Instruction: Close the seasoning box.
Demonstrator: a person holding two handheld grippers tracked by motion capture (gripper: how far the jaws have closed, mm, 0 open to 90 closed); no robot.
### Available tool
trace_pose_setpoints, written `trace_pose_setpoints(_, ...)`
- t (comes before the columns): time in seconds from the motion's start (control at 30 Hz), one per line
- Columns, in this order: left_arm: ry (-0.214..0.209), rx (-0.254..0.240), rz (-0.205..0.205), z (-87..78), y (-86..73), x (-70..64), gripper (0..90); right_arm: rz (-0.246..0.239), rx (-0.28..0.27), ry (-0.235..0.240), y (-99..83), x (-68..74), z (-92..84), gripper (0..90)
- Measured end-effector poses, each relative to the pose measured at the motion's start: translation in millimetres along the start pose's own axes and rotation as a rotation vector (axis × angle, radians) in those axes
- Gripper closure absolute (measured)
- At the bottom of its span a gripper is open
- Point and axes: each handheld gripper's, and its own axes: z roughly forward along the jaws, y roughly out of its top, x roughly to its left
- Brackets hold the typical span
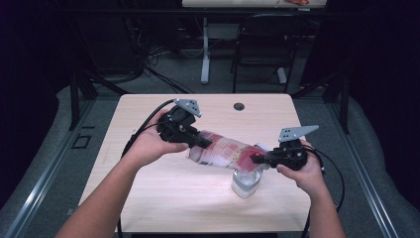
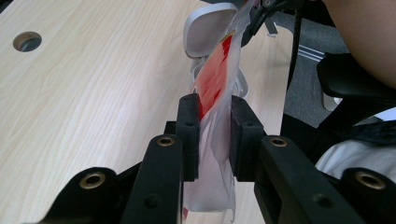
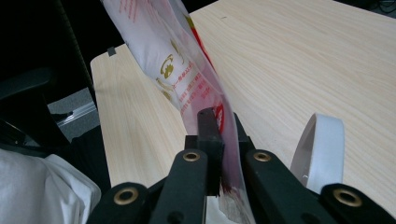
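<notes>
Pinching opposite ends of a red-and-white plastic bag (image 1: pixel 224 152), the left hand-held gripper (image 1: pixel 198 140) and right hand-held gripper (image 1: pixel 258 158) hold it stretched between them above the tabletop (image 1: pixel 148 198), a clear cup (image 1: pixel 246 182) just beneath the right one.

Your table (image 1: pixel 148 188) is lit evenly from above, pale and bright against a room that falls to near black on both sides of it. Below the plastic bag (image 1: pixel 225 152) you get only soft, faint shadows on the wood. Its film shows mild glare. In both gripper views the black jaws nearest the lens look soft and dark, and the high view is slightly grainy.
</notes>
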Motion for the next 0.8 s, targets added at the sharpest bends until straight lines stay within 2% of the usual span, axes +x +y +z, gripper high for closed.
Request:
trace_pose_setpoints(0.17,0.007,0.017,-0.001,3.5,-4.0,1.1,75.7,-0.003,-0.017,-0.009,0.5,0.3,-0.3,89.4)
trace_pose_setpoints(0.43,-0.001,-0.011,-0.021,4.9,-13.9,3.7,77.6,-0.011,-0.038,-0.014,0.6,0.3,0.3,87.7)
trace_pose_setpoints(0.8,-0.014,-0.028,-0.039,7.9,-26.1,7.6,78.2,-0.003,-0.044,0.029,-1.3,-2.3,-1.8,80.0)
